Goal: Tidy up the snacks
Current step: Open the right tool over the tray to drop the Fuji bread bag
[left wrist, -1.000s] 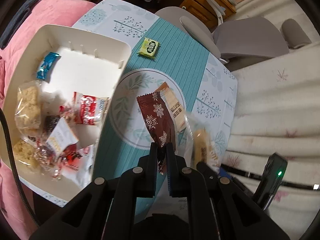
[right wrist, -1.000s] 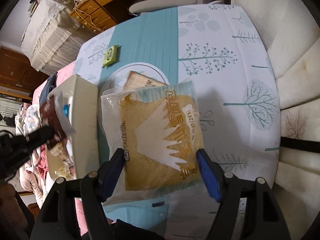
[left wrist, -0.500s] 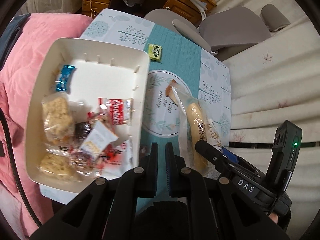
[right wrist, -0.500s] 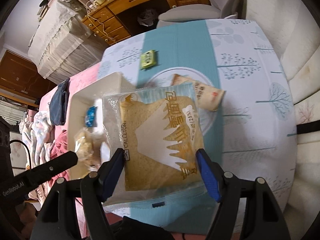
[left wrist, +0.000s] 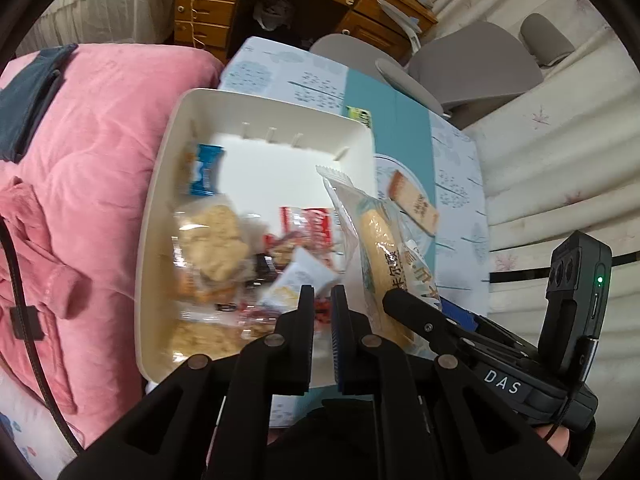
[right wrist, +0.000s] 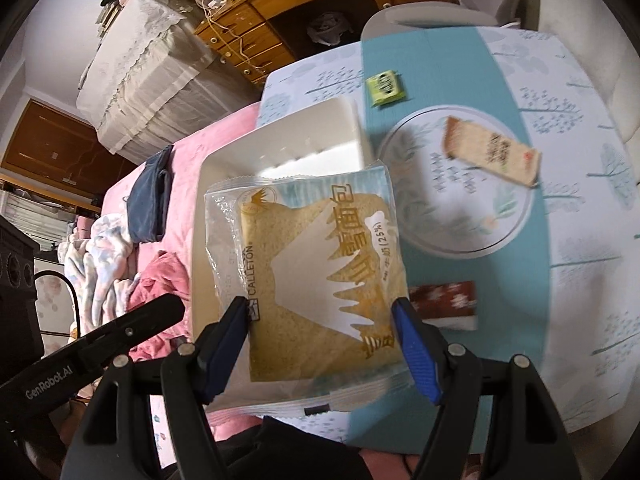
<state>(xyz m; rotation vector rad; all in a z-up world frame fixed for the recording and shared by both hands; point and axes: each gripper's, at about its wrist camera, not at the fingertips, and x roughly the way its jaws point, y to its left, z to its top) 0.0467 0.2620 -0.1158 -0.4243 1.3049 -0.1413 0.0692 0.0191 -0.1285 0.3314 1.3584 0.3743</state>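
The right gripper (right wrist: 320, 320) is pinching a square, crinkly clear-plastic packet of sliced bread (right wrist: 316, 268) by its side edges, holding it over the smooth white rectangular plastic bin (right wrist: 280, 148). The left gripper (left wrist: 320, 300), pressed together and empty, is hovering above the bin's glossy wrapped snacks (left wrist: 216, 240), while a tan biscuit packet (right wrist: 490, 152) is lying at two o'clock on the patterned counter (right wrist: 560, 92).

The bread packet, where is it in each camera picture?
Left wrist view: the bread packet is right of centre, seen edge-on, held by the right gripper.
Right wrist view: the bread packet fills the lower middle, facing the camera.
Shared landmark: the white tray behind it.
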